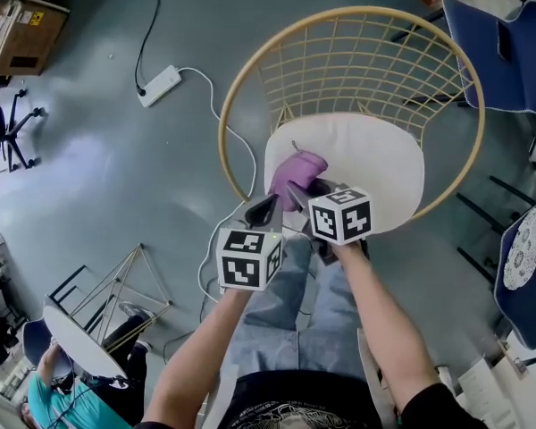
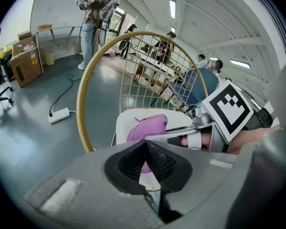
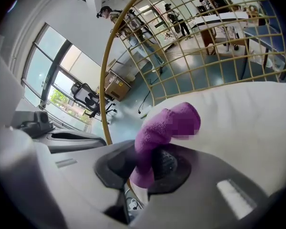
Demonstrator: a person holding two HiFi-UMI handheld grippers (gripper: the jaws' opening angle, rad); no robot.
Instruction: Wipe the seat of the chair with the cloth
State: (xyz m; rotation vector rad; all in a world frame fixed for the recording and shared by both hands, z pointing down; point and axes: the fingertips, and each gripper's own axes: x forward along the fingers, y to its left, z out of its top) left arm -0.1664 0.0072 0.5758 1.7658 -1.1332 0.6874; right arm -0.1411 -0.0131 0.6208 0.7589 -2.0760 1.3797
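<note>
grey-green workshop floor, with a white power strip and its cable lying well left of the work. other people stand in the background of both gripper views, away from the chair.

- chair: round brass-coloured wire shell holding a white seat cushion. it stands right in front of the person's knees, so both arms reach the seat from above.
- cloth: purple and bunched into a wad, over the front-left part of the cushion near its edge.
- right gripper: jaws clamped on the lower end of the cloth, and the free end stands out beyond the tips as a rounded pad. judgement: gripping it low and bunched leaves a soft mass forward of the jaws, so fabric meets the cushion and not the metal.
- contact: no view settles whether the wad is pressed onto the cushion or held just over it.
- left gripper: jaws together at the tips with nothing pinched. the purple and white in the gap lower down look like cloth and cushion behind it. it hangs just beside the right gripper, at the near-left edge of the seat. judgement: parked close, out of the wiping path, ready to steady the chair or re-bunch the cloth.

judgement on progress: most of the cushion lies to the right of and beyond the cloth, so the bulk of the seat looks unwiped. the next stroke calls for downward pressure and a sweep away from the rim. risk: the wad folds back and the jaw tips drag on the cushion.
</note>
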